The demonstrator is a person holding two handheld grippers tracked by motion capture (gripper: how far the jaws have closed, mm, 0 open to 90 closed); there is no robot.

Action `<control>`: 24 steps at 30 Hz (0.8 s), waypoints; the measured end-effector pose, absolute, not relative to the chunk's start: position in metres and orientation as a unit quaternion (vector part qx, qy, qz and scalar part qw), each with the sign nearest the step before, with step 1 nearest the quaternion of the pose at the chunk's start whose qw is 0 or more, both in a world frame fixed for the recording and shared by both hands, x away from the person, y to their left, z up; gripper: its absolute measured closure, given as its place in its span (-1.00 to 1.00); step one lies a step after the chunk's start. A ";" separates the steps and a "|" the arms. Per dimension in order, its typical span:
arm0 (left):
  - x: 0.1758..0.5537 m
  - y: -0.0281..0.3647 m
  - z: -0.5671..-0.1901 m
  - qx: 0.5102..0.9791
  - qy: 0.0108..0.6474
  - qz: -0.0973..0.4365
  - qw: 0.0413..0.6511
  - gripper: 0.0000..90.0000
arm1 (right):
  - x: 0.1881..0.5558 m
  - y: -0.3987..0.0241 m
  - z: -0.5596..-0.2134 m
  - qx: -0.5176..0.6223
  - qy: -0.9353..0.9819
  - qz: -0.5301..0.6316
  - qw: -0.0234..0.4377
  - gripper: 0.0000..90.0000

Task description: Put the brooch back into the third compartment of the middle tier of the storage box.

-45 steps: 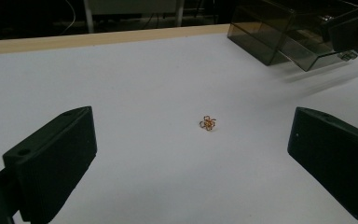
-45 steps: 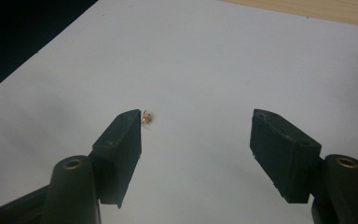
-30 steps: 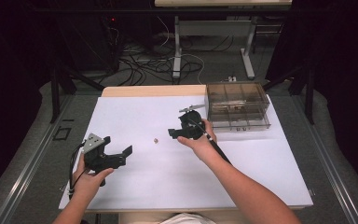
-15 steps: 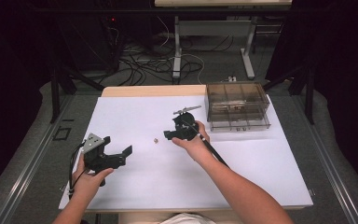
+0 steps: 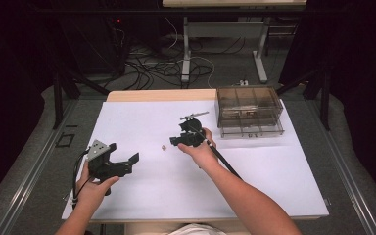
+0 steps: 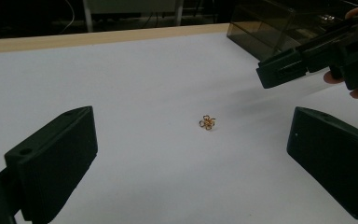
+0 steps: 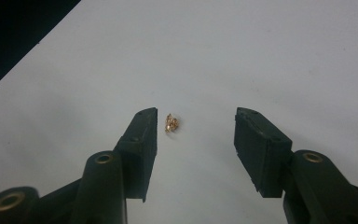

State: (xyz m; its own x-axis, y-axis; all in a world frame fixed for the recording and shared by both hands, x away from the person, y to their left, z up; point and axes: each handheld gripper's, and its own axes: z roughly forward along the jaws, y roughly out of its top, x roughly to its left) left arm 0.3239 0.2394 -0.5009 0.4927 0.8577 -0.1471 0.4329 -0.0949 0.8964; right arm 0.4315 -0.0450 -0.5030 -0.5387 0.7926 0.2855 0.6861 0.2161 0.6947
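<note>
On the white tabletop [image 5: 274, 186], the right tongs [image 5: 175, 141] had moved leftward from beside the smoky plastic drawer box [image 5: 248, 111] to just beside the small gold ornament [image 5: 163, 147]. Their jaws stood released, the ornament [image 7: 171, 123] lying between them, near one jaw. The left tongs [image 5: 133, 163] stayed put, released, well apart from it. The ornament's [image 6: 207, 122] long axis and heading could not be determined.

A lab or recording studio, by the look of it. A wooden tabletop [image 5: 156, 95] covered by a plain white sheet [image 5: 186, 191] stands on grey carpet [image 5: 39, 161], ringed by dark curtains [image 5: 24, 44]. Loose black and white cables [image 5: 161, 66] sprawl behind it, among the white metal legs of another desk [image 5: 186, 54] and black stand struts [image 5: 57, 93].
</note>
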 end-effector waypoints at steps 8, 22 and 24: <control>0.324 0.239 -0.501 0.708 0.457 0.213 0.495 -0.95 | 0.436 -0.039 -0.510 0.481 0.778 0.401 0.058 0.20; 0.324 0.239 -0.502 0.709 0.457 0.213 0.493 -0.95 | 0.443 -0.027 -0.519 0.480 0.779 0.400 0.050 0.27; 0.324 0.239 -0.502 0.708 0.458 0.213 0.494 -0.95 | 0.445 -0.024 -0.519 0.478 0.782 0.397 0.049 0.31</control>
